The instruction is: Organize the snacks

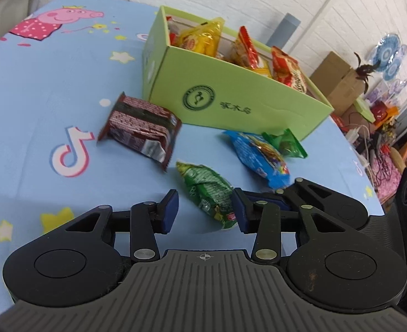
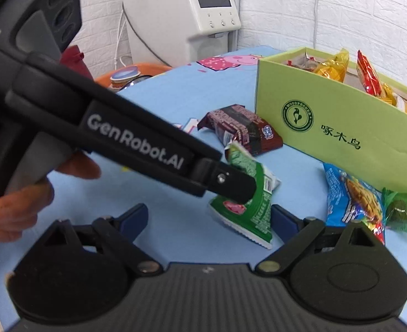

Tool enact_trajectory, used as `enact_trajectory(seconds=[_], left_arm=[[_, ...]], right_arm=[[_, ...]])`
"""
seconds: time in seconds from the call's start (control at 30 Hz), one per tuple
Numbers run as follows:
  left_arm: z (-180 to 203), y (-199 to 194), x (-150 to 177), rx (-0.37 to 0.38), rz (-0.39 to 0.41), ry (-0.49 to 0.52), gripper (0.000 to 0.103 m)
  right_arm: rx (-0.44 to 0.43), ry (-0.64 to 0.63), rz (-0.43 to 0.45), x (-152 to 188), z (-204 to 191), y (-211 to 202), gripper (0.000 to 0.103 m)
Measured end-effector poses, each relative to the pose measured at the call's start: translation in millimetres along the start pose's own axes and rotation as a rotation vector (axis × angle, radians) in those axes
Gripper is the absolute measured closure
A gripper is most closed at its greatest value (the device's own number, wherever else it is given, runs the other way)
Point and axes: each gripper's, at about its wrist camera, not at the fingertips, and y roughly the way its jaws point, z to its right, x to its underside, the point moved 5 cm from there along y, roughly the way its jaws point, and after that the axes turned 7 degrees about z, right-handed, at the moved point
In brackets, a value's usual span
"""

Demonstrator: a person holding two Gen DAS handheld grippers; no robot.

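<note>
— Snacks: report location.

— Four packets lie loose on the blue cartoon-print tablecloth (image 1: 51,96), in front of the green box (image 1: 231,105). The brown packet (image 1: 139,127) is nearest the box's corner. The blue packet (image 1: 258,155) and the small green packet (image 1: 286,144) lie side by side, touching, close to the box's front wall. The large green packet (image 1: 209,193) lies nearest to me. Inside the box, yellow packets (image 1: 203,38) and red packets (image 1: 286,69) stand upright.

— State of the left tongs?

— My left gripper (image 1: 204,210) is angled down over the large green packet, which sits between its blue pads. One pad (image 1: 239,210) touches the packet's edge. The other pad (image 1: 170,210) stands off it, with bare cloth visible in the gap. The packet is therefore straddled, not clamped. My hand (image 2: 15,202) is wrapped around the handle.

— State of the right tongs?

— My right gripper (image 2: 210,218) has its jaws spread wide and grips nothing. From its own camera, the large green packet appears ahead of it, just beside one pad, with the left gripper's finger crossing in front of the wrapper.

— Box position?

— Upright on the cloth, open at the top.
</note>
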Motion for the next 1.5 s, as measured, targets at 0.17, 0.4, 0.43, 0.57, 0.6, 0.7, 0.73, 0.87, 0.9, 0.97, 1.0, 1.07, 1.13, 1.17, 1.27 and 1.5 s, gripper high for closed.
enact_trajectory(seconds=[0.17,0.4,0.43,0.57,0.6,0.7,0.73,0.87,0.9,0.97,1.0,1.07,1.13,1.17,1.27,1.5], left_arm=[[11.3,-5.8,16.0,0.016,-0.03,0.022,0.081],[11.2,-15.6,32.3,0.027,-0.036,0.006,0.08],[11.4,-17.4,32.3,0.029,-0.034,0.005,0.08],[12.8,-26.0,27.9,0.032,-0.015,0.015,0.075],[12.4,-28.4,25.9,0.028,-0.005,0.021,0.071],[7.5,-37.0,17.8,0.035,0.03,0.005,0.06],[4.4,-39.8,13.9,0.045,0.042,-0.01,0.053],[-4.1,-36.8,-1.7,0.058,0.052,-0.044,0.051],[-4.1,-32.5,-5.5,0.054,0.051,-0.035,0.053],[-4.0,-21.2,-10.1,0.054,0.028,-0.03,0.06],[-3.8,-14.7,-11.3,0.062,0.011,-0.033,0.062],[-2.5,-1.7,-10.6,0.091,-0.024,-0.024,0.074],[-4.0,6.3,-6.6,0.089,-0.059,-0.027,0.091],[-4.9,6.4,-4.6,0.088,-0.062,-0.026,0.092],[-6.0,-0.4,6.5,0.1,-0.071,-0.032,0.094],[1.1,-27.5,47.2,0.122,-0.072,-0.06,0.087]], right_arm=[[-0.037,0.031,0.012,3.0,-12.9,-9.9,0.01],[0.0,0.027,0.01,18.1,-23.7,-24.9,0.009],[0.006,0.033,0.015,20.0,-23.7,-27.8,0.009],[0.038,0.056,0.049,17.9,-15.9,-37.4,0.009],[0.049,0.063,0.054,16.0,-13.5,-34.0,0.009],[0.079,0.091,0.065,14.3,-4.9,-35.9,0.009],[0.081,0.104,0.068,14.2,-2.9,-36.4,0.009],[0.073,0.129,0.065,13.2,-1.0,-31.3,0.009],[0.07,0.129,0.062,11.7,-0.8,-26.5,0.009],[0.057,0.136,0.054,9.3,0.1,-18.2,0.009],[0.049,0.139,0.049,8.1,0.0,-14.1,0.009],[0.021,0.133,0.038,6.5,-2.7,-7.4,0.009],[-0.013,0.13,0.018,6.5,-6.1,-1.2,0.009],[0.001,0.106,0.018,6.5,-7.9,-0.6,0.009],[-0.025,0.09,0.011,9.2,-13.7,-5.3,0.009],[-0.066,0.091,0.022,26.0,-32.3,-36.7,0.009]])
